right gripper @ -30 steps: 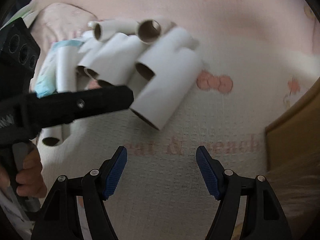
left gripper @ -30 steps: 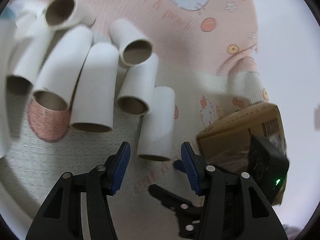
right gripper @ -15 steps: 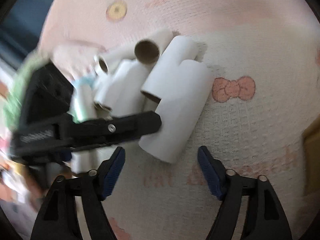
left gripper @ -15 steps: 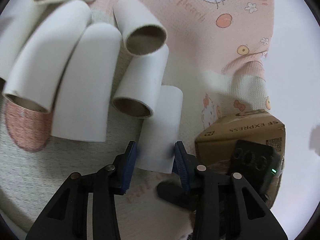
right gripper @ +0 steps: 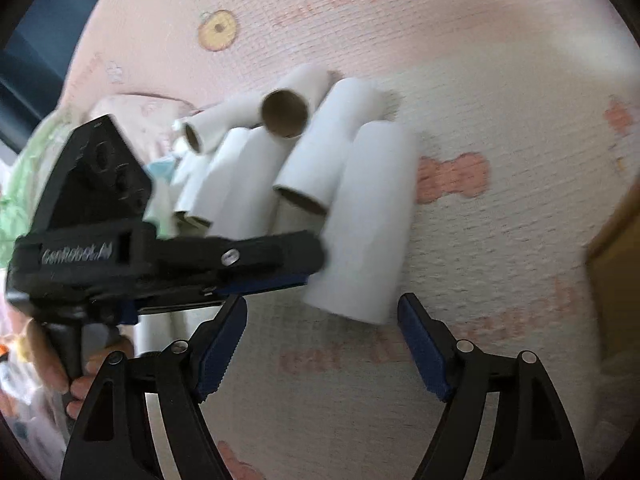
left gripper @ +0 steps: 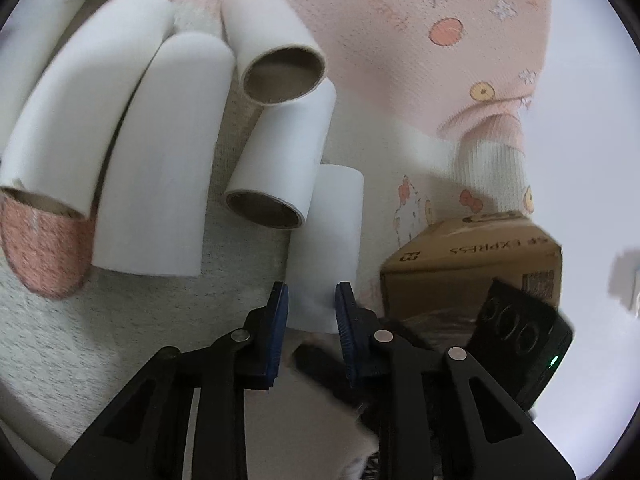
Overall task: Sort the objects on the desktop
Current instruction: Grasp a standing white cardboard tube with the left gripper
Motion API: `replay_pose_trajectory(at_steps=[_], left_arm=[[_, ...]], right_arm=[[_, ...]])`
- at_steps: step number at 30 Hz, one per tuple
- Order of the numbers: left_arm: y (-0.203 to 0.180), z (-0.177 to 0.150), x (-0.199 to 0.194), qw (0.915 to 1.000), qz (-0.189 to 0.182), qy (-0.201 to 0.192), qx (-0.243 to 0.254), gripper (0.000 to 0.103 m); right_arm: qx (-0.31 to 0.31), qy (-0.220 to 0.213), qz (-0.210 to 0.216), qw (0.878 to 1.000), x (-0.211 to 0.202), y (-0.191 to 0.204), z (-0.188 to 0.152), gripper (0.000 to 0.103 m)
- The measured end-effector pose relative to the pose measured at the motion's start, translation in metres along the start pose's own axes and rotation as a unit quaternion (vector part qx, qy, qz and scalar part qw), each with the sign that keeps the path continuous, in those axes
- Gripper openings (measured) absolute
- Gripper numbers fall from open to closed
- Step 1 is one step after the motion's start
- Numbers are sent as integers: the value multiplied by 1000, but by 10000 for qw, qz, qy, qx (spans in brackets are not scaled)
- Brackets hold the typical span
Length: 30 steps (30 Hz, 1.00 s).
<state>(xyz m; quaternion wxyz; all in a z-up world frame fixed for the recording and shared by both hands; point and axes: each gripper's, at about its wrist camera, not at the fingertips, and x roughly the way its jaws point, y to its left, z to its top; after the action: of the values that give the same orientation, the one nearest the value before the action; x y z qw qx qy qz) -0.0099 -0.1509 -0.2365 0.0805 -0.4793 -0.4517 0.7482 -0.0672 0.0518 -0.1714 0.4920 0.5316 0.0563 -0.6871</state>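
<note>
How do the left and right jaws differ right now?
The left gripper has just been closing, its jaws narrow on the end of a white tube; the right gripper stands wide and holds nothing. Both are black with blue pads, above the same blanket.

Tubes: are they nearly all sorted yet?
No, it's only starting. None looks put away: a pile of tubes lies on the blanket. The left gripper has just been closing on the nearest tube; the right gripper is open and empty.
</note>
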Motion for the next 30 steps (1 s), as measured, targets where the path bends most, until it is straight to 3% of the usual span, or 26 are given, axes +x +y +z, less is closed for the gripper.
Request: replay_pose_trajectory(at_steps=[2,6,9,13,19,24,30], left_arm=[[1,1,-1,9999,-18,-116,-18,27],[10,8,1,9976,-462,-173,-495,27],[10,12,3,9980,-312,-225,-501,27],[4,11,9,9983,-373,-146,-428,27],[-3,-4,1,9991,-336,-157,-204,26],[-11,-37,-13,9995,-159,-278,45,26],[-4,-81,-27,9997,-96,-200,-75,26]], right_arm=[[9,-60,-115,9999,-5,-6,4,72],[-3,-85,-144,9999,-2,-10,10,58],[-129,-102,-100,9998,3,1,11,44],[-350,-59,-343,9988,9,14,13,44],[-266,48,-232,9994,5,18,10,44],[-532,173,-294,9980,-7,32,-7,44],[-1191,421,-399,9912,-20,55,-43,44]])
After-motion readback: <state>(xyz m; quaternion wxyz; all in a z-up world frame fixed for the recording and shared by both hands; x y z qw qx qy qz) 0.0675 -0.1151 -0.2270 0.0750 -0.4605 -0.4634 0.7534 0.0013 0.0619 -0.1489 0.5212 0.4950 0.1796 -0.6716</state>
